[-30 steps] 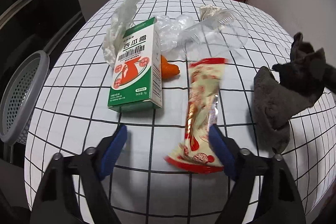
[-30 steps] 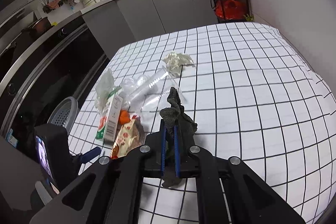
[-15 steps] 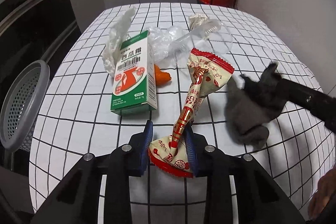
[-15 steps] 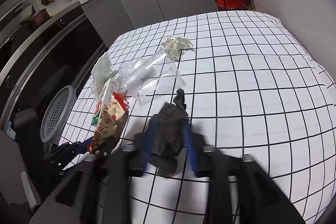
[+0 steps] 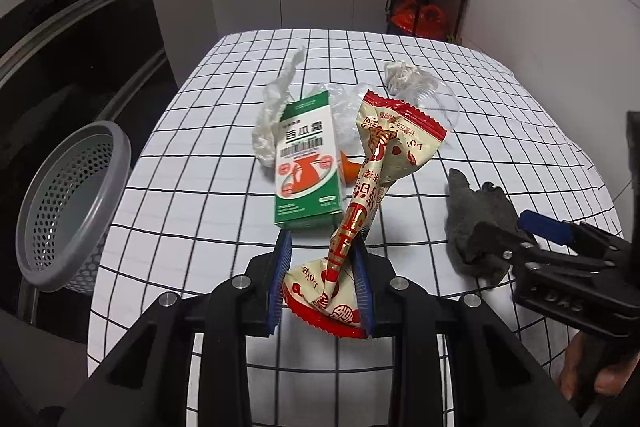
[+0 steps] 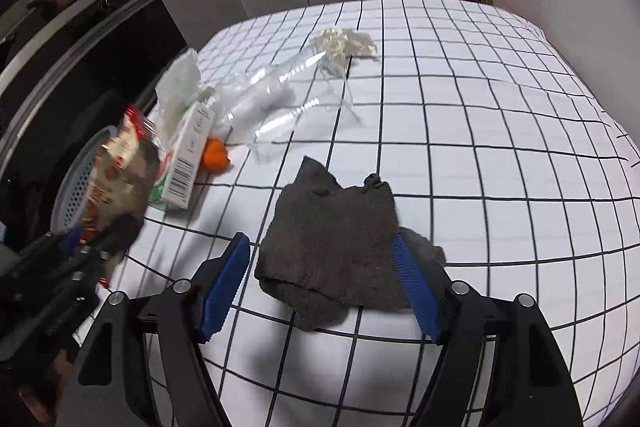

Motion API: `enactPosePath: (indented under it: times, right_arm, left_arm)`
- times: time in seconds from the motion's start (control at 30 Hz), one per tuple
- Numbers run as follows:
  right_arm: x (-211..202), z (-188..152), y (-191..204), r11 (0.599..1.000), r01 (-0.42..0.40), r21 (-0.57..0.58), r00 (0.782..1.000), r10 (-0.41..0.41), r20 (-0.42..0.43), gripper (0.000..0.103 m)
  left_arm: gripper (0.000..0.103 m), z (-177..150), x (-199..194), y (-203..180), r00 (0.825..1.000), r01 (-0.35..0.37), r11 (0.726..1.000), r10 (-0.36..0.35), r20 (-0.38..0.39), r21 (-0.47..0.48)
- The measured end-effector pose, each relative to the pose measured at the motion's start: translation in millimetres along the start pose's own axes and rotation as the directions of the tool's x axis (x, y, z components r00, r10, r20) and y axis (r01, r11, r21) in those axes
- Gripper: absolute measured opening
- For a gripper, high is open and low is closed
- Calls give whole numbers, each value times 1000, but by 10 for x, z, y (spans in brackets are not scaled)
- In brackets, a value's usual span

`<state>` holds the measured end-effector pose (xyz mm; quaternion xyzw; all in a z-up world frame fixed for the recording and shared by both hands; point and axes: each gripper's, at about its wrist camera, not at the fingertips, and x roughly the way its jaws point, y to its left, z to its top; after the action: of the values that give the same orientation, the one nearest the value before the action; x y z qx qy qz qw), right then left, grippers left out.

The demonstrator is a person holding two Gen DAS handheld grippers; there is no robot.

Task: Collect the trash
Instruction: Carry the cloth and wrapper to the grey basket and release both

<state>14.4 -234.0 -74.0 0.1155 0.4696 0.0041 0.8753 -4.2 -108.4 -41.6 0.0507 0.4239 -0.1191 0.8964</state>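
My left gripper (image 5: 322, 283) is shut on a red and cream snack wrapper (image 5: 380, 163) and holds it lifted above the checked table; the wrapper also shows blurred in the right wrist view (image 6: 116, 163). My right gripper (image 6: 320, 281) is open, its blue pads on either side of a dark grey cloth (image 6: 332, 243) that lies flat on the table. The cloth also shows in the left wrist view (image 5: 476, 227). A green and white carton (image 5: 306, 163), an orange scrap (image 5: 348, 171) and crumpled clear plastic (image 6: 264, 99) lie on the table.
A grey perforated bin (image 5: 68, 203) stands off the table's left edge. A crumpled white paper wad (image 6: 344, 43) lies farther back beside a clear plastic cup (image 5: 432, 99). A white plastic bag (image 5: 276, 111) lies left of the carton. Cabinets and a black rack stand behind.
My left gripper closed on the snack wrapper and lifted it. My right gripper opened and let go of the dark cloth, which now lies flat on the table.
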Motion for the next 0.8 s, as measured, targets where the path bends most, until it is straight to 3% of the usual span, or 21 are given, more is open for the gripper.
enactPosePath:
  times: [0.13,0.27,0.37,0.6,0.8]
  right_arm:
    - [126,-18,97,998,50,-32,999,-50,-9,70]
    - [152,-24,110,998,52,-31,999,-52,-11,47]
    - [126,-15,119,999,48,-25,999,-48,0,39]
    - [-125,77,411,999,-7,-37,997,10,74,34]
    - [-384,255,1123,985,-108,-135,981,127,145,34]
  left_arm:
    - [29,12,-65,112,1000,-19,1000,19,11,3]
    - [29,8,-136,265,999,-38,999,38,17,-4]
    - [29,3,-194,409,998,-52,999,52,21,-11]
    - [29,30,-435,829,996,-70,997,72,43,-41]
    - [29,115,-684,1426,990,-118,989,124,67,-92]
